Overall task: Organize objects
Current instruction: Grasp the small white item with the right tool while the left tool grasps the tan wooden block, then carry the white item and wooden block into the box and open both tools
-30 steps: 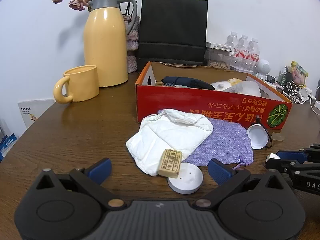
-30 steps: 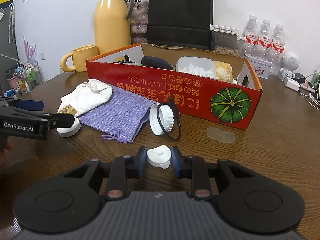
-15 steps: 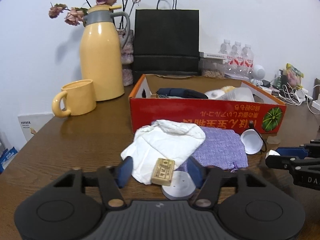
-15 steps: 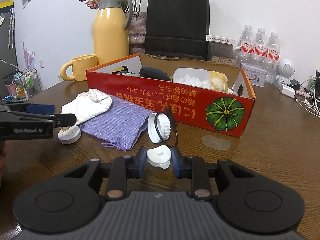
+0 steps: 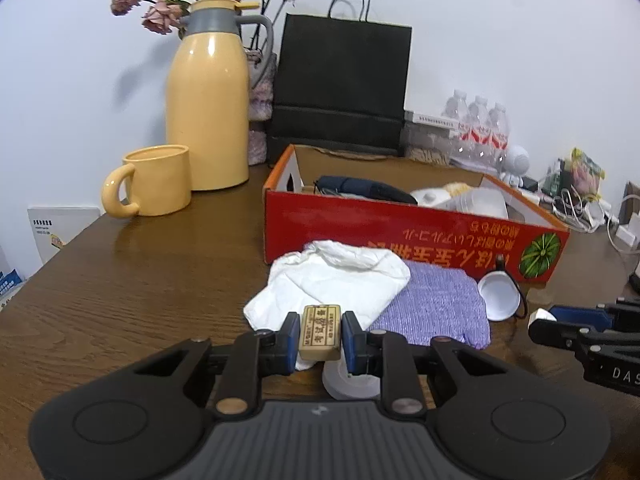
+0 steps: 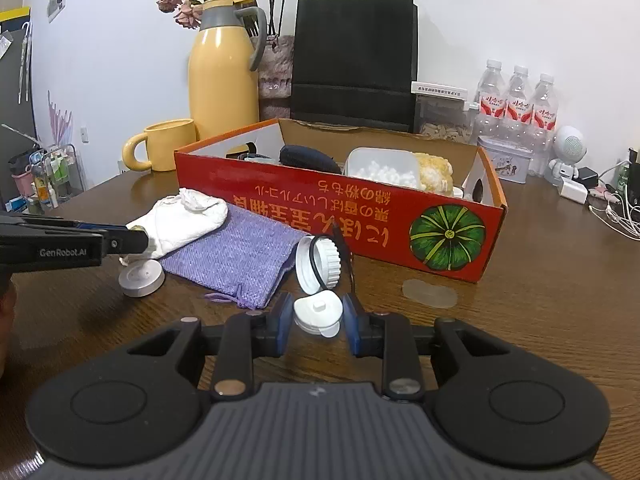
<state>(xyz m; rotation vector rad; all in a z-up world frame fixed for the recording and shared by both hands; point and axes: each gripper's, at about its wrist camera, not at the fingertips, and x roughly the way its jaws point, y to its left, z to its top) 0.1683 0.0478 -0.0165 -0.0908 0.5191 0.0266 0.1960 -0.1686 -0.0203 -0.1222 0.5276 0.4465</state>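
A tan eraser block (image 5: 320,330) sits between my left gripper's (image 5: 320,334) blue pads, whose jaws are closing and touch both its sides. It is held just above a white disc (image 5: 348,380) on the wooden table. In the right wrist view the left gripper (image 6: 138,240) hovers over that disc (image 6: 142,276). My right gripper (image 6: 316,316) is shut on a small white cap (image 6: 318,312), low over the table. A white cloth (image 5: 340,276) and a purple pouch (image 5: 436,304) lie before the red cardboard box (image 5: 400,232), which holds several items.
A white lid with a black ring (image 6: 320,258) and a translucent disc (image 6: 430,294) lie near the box front. Behind stand a yellow jug (image 5: 208,112), a yellow mug (image 5: 156,186), a black paper bag (image 5: 340,88) and water bottles (image 6: 516,100). Cables (image 6: 616,216) lie at the right.
My left jaws went from wide open to closed around the tan block, which now sits off the white disc. The right gripper keeps its hold on the white cap.
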